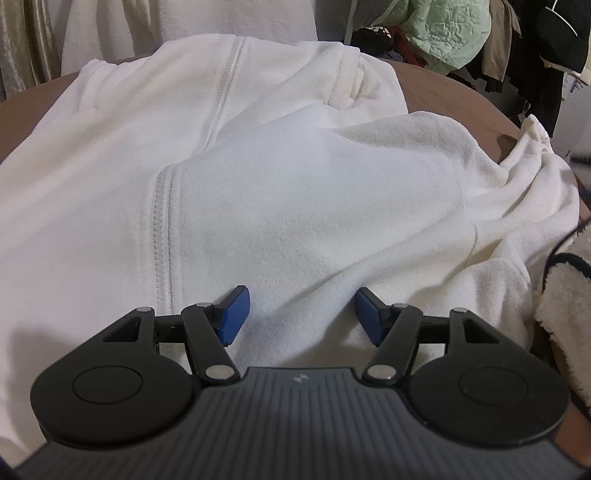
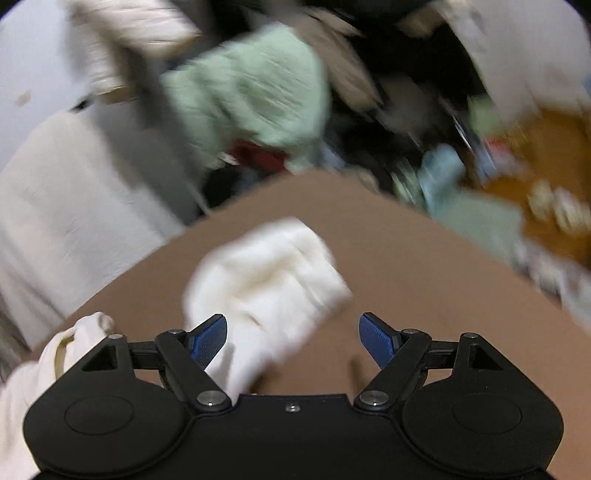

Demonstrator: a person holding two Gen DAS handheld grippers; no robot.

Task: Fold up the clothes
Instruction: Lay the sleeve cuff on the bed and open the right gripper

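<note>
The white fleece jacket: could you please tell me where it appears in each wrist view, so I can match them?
Left wrist view: the white fleece jacket fills most of the picture, spread on the brown table, zipper left of centre.
Right wrist view: only a blurred white sleeve end shows at lower centre, probably the same garment.
Shared landmark: the pale green quilted garment hanging beyond the table.
</note>
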